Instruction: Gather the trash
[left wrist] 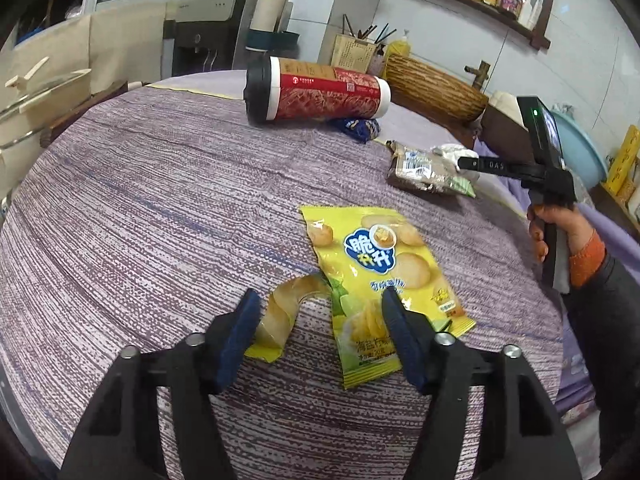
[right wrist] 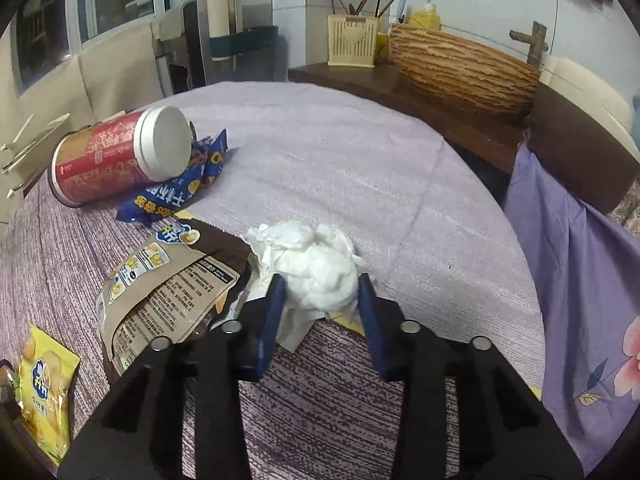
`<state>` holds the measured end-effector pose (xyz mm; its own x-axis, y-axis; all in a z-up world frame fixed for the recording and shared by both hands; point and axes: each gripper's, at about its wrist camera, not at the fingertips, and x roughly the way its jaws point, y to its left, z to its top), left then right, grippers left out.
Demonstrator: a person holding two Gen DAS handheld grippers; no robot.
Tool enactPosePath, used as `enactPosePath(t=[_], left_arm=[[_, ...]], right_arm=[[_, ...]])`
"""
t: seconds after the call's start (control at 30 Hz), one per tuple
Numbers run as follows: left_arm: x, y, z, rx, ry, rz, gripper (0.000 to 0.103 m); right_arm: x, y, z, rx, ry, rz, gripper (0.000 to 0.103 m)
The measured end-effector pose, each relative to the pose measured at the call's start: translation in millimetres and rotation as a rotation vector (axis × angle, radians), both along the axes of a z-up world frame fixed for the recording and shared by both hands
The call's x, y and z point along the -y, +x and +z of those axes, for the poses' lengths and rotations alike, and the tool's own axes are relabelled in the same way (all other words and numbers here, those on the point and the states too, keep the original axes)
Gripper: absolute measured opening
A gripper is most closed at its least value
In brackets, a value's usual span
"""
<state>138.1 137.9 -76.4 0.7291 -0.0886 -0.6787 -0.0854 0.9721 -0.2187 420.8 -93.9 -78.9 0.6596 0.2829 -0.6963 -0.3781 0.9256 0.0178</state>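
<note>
A: Fingers (left wrist: 256,320) on the left gripper (left wrist: 320,312)?
B: Apart, straddling the torn yellow foil crisp packet (left wrist: 380,264), unpinched.
A: Right gripper (right wrist: 322,294)?
B: Fingers hug the crumpled white tissue wad (right wrist: 316,260). Red cardboard canister (right wrist: 108,156) beyond them; nothing looks collected.

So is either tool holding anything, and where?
Right tool pinches the crumpled tissue across its near end. Left tool: open over the yellow chip bag, holding nothing.
</note>
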Motion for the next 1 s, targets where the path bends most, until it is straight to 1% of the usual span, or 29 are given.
enactPosePath(t=[0.03,0.07,0.1,0.13,0.33,0.5,0.67,0.83,1.0], left_arm=[[-1.0,0.6,-0.2,-0.004,-0.012,-0.001,0.035],[-0.1,3.5,-2.2,-0.024,-0.016,-0.011,0.029],[1.8,4.3,-3.3,-0.034,-0.011,-0.021,0.018],[4.4,3.8,-2.9,-0.033,-0.002,-0.029,0.012],[21.3,-6.5,8.7,0.024,0.031,-0.045,0.009],[28.2,-18.4,25.4,0.090,0.032,-0.052,0.009],[38.6,-29.8,43.8,0.153,0.027,-0.064,0.009],[62.0,-34.9,54.7,0.202,0.015,-0.101,0.009],[96.9,-30.7,54.2,0.217,-0.008,-0.186,0.009]], right_arm=[[0.9,-3.2,2.8,0.014,0.006,0.002,0.023],[2.3,-5.3,4.7,0.021,0.013,0.000,0.017],[5.2,-8.3,7.4,0.026,0.028,-0.003,0.017],[7.7,-11.4,9.5,0.031,0.040,-0.003,0.017],[19.4,-35.2,20.4,0.077,0.057,-0.010,0.017],[31.3,-66.0,34.5,0.129,0.083,-0.006,0.017],[47.7,-100.4,45.7,0.156,0.128,0.002,0.017],[68.1,-138.7,44.5,0.163,0.175,-0.002,0.017],[99.6,-176.2,35.2,0.171,0.191,-0.054,0.017]])
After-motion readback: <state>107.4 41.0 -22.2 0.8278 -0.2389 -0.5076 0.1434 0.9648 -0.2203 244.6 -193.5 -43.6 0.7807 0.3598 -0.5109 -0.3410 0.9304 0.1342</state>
